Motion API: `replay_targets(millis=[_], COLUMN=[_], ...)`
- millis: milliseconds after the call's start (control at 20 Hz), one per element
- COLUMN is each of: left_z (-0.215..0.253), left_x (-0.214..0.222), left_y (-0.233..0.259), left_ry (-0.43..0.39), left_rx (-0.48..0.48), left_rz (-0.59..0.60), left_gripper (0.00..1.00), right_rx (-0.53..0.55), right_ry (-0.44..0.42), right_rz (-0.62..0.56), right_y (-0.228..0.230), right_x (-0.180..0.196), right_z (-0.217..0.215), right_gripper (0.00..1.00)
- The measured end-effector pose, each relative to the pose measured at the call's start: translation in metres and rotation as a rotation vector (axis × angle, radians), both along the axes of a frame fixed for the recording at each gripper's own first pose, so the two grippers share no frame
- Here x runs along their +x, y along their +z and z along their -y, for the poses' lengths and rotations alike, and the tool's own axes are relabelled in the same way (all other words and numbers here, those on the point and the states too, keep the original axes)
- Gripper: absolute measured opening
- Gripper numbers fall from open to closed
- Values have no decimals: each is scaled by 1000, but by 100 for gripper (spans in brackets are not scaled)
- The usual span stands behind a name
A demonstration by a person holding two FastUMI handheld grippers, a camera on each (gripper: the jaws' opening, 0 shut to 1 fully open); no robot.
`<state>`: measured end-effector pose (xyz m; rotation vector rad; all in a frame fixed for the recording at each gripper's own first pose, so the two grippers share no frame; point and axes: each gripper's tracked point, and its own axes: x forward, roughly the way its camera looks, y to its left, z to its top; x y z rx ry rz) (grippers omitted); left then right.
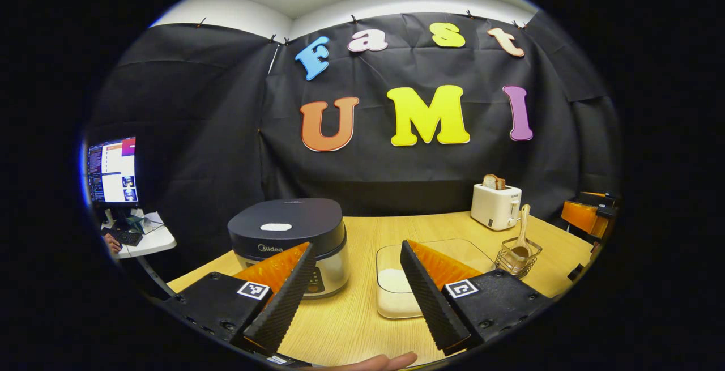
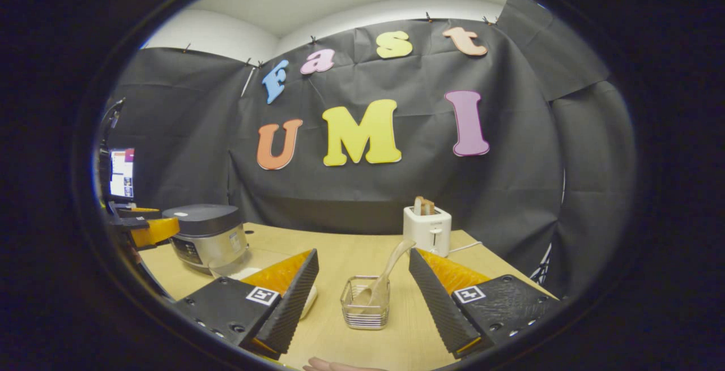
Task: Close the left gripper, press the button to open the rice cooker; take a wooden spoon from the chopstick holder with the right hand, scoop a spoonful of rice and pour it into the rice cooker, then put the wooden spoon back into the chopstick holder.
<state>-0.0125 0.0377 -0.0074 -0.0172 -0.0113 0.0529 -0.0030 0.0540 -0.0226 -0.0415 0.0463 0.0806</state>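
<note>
Tools first: the left tool [image 1: 357, 294] hangs above the wooden table [image 1: 351, 325] with its two fingers spread wide and nothing between them. Past its left finger [image 1: 283, 297] stands the rice cooker [image 1: 290, 243], lid down, on the near left part of the table. Between the fingers, just to the right of the cooker, lies a clear shallow container [image 1: 396, 280] with white rice [image 1: 393, 280] in it. Right of that container sits the wire chopstick holder [image 1: 518, 258], with the wooden spoon [image 1: 522, 235] standing in it, handle up. Behind the holder, near the black wall, a white toaster [image 1: 495, 207] carries a slice of bread.

The right tool [image 2: 365, 303] is likewise spread, empty, above the table [image 2: 408, 337]. The chopstick holder [image 2: 365, 303] sits right between its fingers, close ahead, and the wooden spoon [image 2: 385, 274] leans up and to the right out of it. The rice cooker [image 2: 207, 235] is well off to the left, the toaster [image 2: 427, 229] farther back. A monitor [image 1: 112, 171] glows at far left beyond the table.
</note>
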Motion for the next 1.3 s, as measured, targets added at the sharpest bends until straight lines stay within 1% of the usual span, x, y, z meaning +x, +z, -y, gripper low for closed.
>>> replay_targets(millis=[50,150,200,250,350,450,500,550,600,650,700,800,850,900,1000,1050,1100,1150,1200,1300], left_z=[-3,-13,-18,-24,-37,-47,-53,-61,-68,-76,-85,-95,-99,-104,-112,-113,-115,-117,-121,-125], left_x=[-2,0,1,0,5,9,13,17,20,25,29,39,43,48,58,63,68,73,77,89], left_y=[1,1,2,4,9,14,16,19,22,24,25,24,21,20,21,22,21,19,16,7], left_ry=[9,41,56,72,104,111,112,121,128,132,135,125,121,120,122,118,113,113,112,95], left_rx=[9,24,18,3,-33,-60,-58,-43,-26,-10,-4,-12,-16,-17,-11,-1,-1,-13,-27,-76], left_rz=[3,6,7,11,15,8,1,-3,-7,-12,-19,-56,-76,-94,-115,-122,-130,-143,-159,-212], left_gripper=[96,96,96,96,96,96,96,94,89,85,70,51,52,46,19,29,18,15,10,3], right_rx=[-3,-15,-18,-19,-18,-21,-23,-23,-21,-17,-12,0,3,5,6,7,7,7,7,6], right_ry=[4,10,12,14,21,18,15,13,9,7,6,8,13,16,21,22,25,27,29,33], right_rz=[0,-5,-4,-2,6,12,12,11,6,2,-4,-12,-15,-14,-8,-6,-6,-10,-15,-24], right_y=[-2,-5,-5,-6,-6,-8,-9,-13,-15,-19,-22,-25,-26,-27,-26,-26,-27,-29,-31,-33], right_x=[1,1,2,1,-1,-2,-2,-2,-2,-2,-2,0,1,1,4,5,6,7,8,7], right_z=[-1,-2,-2,-2,0,5,8,11,14,16,18,20,20,20,19,19,18,17,16,15], right_gripper=[96,96,96,92,92,92,96,96,96,96,96,96,96,96,96,96,92,92,96,96])
